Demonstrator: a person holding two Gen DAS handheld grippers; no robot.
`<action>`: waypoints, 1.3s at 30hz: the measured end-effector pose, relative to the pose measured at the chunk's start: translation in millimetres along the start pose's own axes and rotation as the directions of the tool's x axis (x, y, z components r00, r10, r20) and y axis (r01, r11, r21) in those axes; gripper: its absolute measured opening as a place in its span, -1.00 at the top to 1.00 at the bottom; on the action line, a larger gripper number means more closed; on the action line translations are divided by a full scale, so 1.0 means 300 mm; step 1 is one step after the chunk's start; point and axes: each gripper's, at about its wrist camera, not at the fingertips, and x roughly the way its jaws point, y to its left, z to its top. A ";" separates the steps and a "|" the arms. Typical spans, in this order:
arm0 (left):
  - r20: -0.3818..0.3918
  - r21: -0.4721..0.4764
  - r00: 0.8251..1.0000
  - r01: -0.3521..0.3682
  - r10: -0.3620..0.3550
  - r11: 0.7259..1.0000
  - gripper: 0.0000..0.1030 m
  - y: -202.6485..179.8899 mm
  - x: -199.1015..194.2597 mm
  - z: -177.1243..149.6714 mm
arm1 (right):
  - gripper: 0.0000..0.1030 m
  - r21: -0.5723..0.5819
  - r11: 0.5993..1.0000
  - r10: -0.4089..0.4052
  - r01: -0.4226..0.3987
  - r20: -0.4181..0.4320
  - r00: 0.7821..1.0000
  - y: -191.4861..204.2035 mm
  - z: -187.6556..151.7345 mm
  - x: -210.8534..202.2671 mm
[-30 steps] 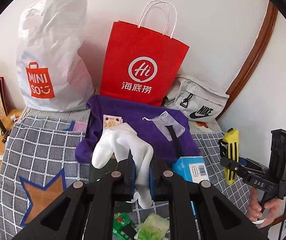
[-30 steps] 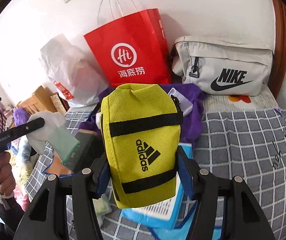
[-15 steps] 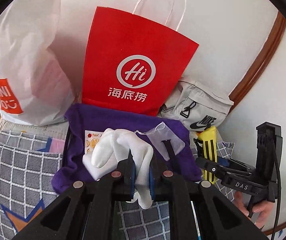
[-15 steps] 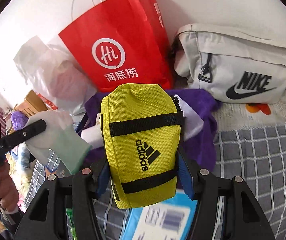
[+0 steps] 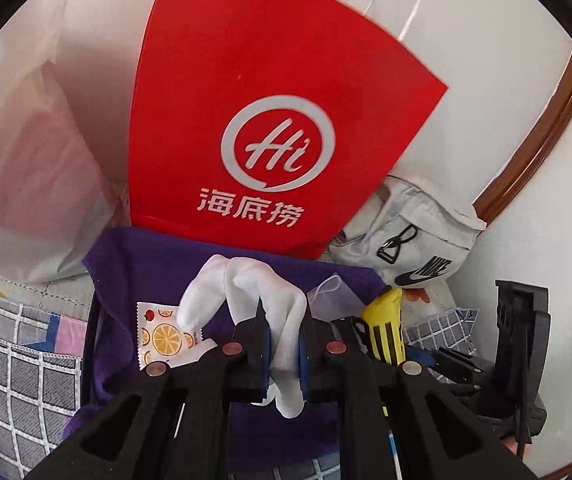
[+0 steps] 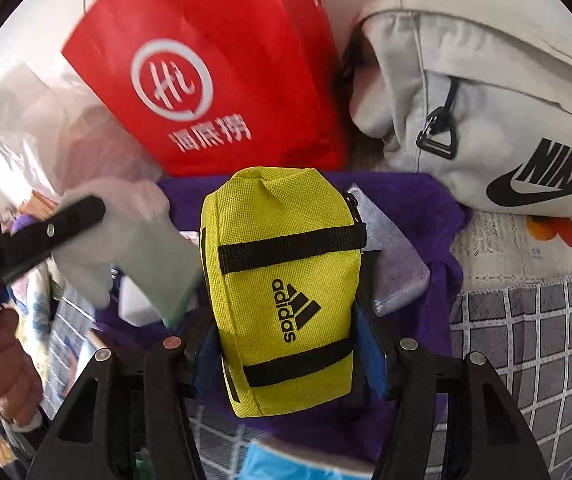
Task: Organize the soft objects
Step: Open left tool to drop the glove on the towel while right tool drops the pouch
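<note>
My left gripper [image 5: 283,350] is shut on a pair of white socks [image 5: 245,292], which hang over a purple cloth [image 5: 157,264] spread on the bed. My right gripper [image 6: 290,356] is shut on a yellow Adidas pouch [image 6: 286,272] with black straps, held above the same purple cloth [image 6: 426,196]. In the left wrist view the yellow pouch [image 5: 384,328] shows at the right, beside the other gripper's black frame. In the right wrist view the white socks [image 6: 125,248] and the left gripper's black finger [image 6: 57,224] sit at the left, with a hand on the handle.
A red paper bag [image 5: 269,112] stands against the wall behind the cloth. A white plastic bag [image 5: 25,152] sits to its left, a grey Nike bag [image 6: 486,120] to its right. A fruit-print sachet [image 5: 161,332] and a small mesh pouch [image 6: 394,260] lie on the cloth. Grey checked bedding [image 6: 526,340] surrounds it.
Both grippers moved forward and down toward the purple cloth and the red bag, which now fill the views. The socks and the yellow pouch stay gripped.
</note>
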 end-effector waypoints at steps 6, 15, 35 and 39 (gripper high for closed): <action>-0.038 -0.022 0.999 -0.018 0.017 1.000 0.80 0.062 0.074 0.011 | -0.15 0.012 0.999 0.043 -0.043 -0.073 0.996 -0.022 -0.011 0.101; -0.043 -0.045 0.999 -0.014 0.012 0.999 0.80 0.089 0.115 0.026 | -0.24 0.025 0.999 0.042 -0.040 -0.092 0.995 -0.024 -0.018 0.142; -0.144 -0.155 0.990 -0.017 -0.005 0.988 -0.04 0.156 0.146 0.025 | -0.50 -0.075 0.997 0.019 -0.020 -0.010 1.000 0.071 -0.021 0.082; -0.116 -0.161 0.993 -0.025 0.006 0.987 -0.19 0.151 0.115 0.034 | -0.50 -0.079 0.994 0.078 -0.073 0.059 0.995 0.082 -0.023 0.014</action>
